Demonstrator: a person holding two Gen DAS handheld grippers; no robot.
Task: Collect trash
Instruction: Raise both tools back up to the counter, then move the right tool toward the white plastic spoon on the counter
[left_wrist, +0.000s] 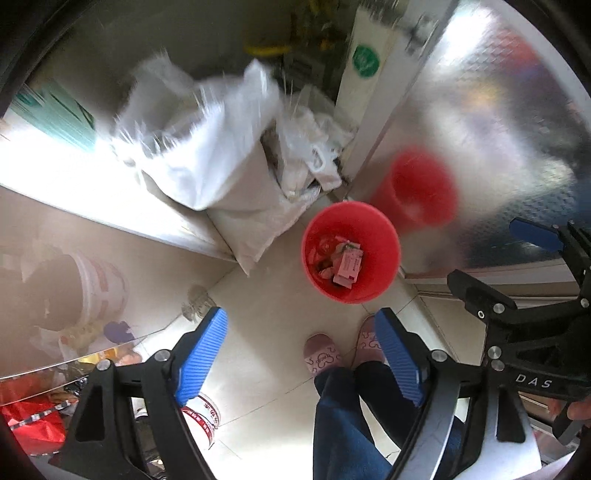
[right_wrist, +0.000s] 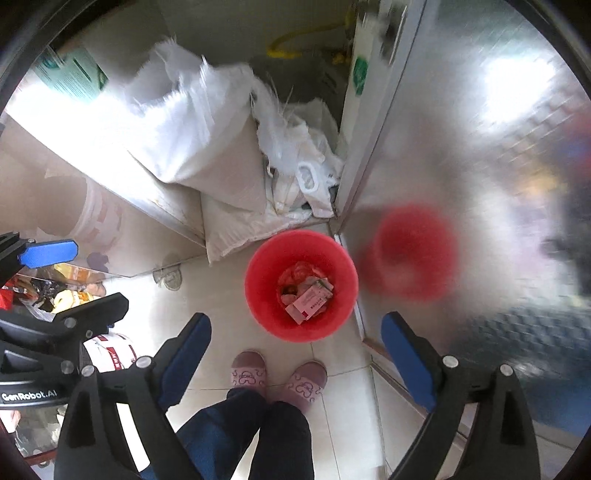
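Observation:
A red trash bin (left_wrist: 314, 236) stands on the tiled floor in a corner; it also shows in the right wrist view (right_wrist: 266, 280). Pink paper packets and wrappers (left_wrist: 345, 264) lie at its bottom, also seen in the right wrist view (right_wrist: 306, 297). My left gripper (left_wrist: 301, 354) is open and empty, held high above the floor in front of the bin. My right gripper (right_wrist: 295, 354) is open and empty, also high above the bin's near side. Each gripper shows at the edge of the other's view.
White woven sacks (right_wrist: 199, 129) and plastic bags (right_wrist: 303, 166) fill the corner behind the bin. A shiny metal cabinet wall (right_wrist: 461, 155) on the right reflects the bin. A metal counter (left_wrist: 85, 177) stands on the left, with a white bucket (right_wrist: 114, 350) below. The person's slippered feet (right_wrist: 280, 376) stand near the bin.

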